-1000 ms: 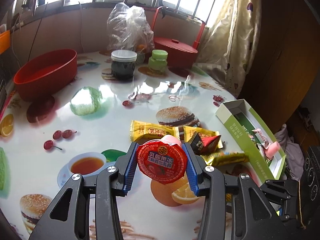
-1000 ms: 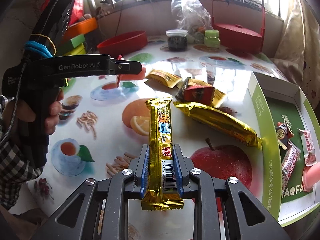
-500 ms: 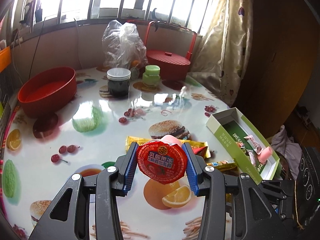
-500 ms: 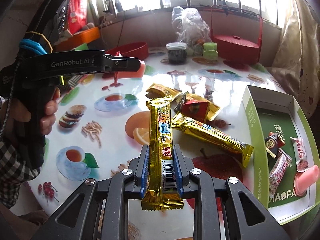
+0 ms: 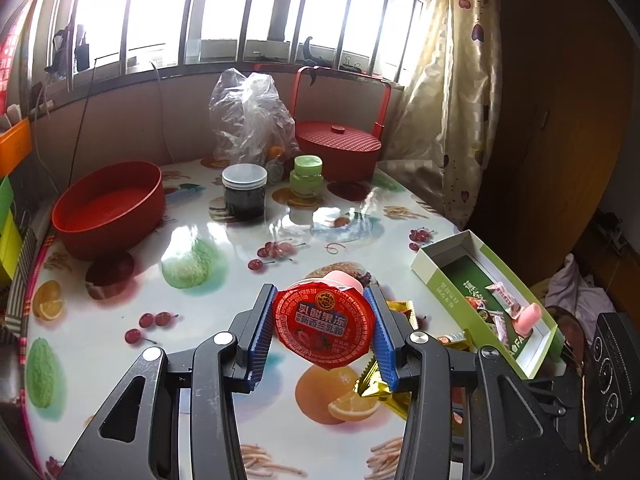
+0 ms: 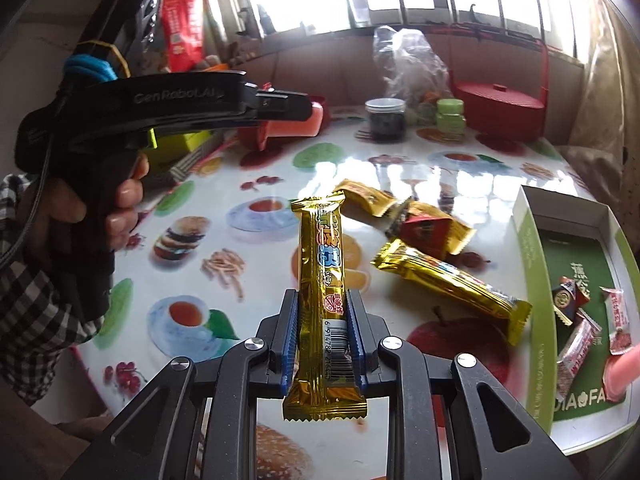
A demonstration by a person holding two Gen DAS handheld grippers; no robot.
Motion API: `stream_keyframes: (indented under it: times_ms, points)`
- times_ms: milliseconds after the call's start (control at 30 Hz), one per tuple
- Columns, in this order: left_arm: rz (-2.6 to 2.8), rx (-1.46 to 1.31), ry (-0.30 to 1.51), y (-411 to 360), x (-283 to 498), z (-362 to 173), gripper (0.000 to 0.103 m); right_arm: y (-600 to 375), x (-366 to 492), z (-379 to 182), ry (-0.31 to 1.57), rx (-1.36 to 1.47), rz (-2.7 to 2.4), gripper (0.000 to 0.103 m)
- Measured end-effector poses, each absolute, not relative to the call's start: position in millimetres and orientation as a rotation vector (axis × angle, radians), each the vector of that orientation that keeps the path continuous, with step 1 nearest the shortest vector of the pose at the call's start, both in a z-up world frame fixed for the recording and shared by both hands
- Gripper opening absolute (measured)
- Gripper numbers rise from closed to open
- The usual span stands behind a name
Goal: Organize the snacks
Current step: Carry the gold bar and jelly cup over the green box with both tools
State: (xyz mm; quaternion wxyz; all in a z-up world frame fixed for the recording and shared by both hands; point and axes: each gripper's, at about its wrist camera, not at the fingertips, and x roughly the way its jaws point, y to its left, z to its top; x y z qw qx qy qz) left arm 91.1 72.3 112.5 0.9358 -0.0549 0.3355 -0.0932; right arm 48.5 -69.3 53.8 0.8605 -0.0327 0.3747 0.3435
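Black tongs (image 6: 323, 340) w/ blue pads, silver screws; plaid sleeve (image 6: 36, 312), prob. flannel

A pink jelly cup (image 5: 325, 326) with a red printed foil lid sits low in the middle of the left wrist view, lid facing the camera, clamped between blue fingers (image 5: 262, 336). A long gold snack bar (image 6: 325, 304) stands lengthwise in the lower middle of the right wrist view, pinched near its barcode end. At right centre a second gold bar (image 6: 452, 284) and yellow packets (image 6: 366, 196) lie on the bench (image 6: 280, 184). At the right edge, a green-and-white box (image 6: 536, 280) holds small wrapped candies (image 6: 576, 340).
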Motion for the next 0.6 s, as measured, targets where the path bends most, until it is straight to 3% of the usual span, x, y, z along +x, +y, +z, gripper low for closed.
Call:
stream_keyframes:
  times_ms: [600]
  points:
    - [-0.294, -0.089, 0.655, 28.1, 99.7, 130.9, 0.045, -119.0, 48.6, 75.3, 0.728, 0.01, 0.554, 0.022]
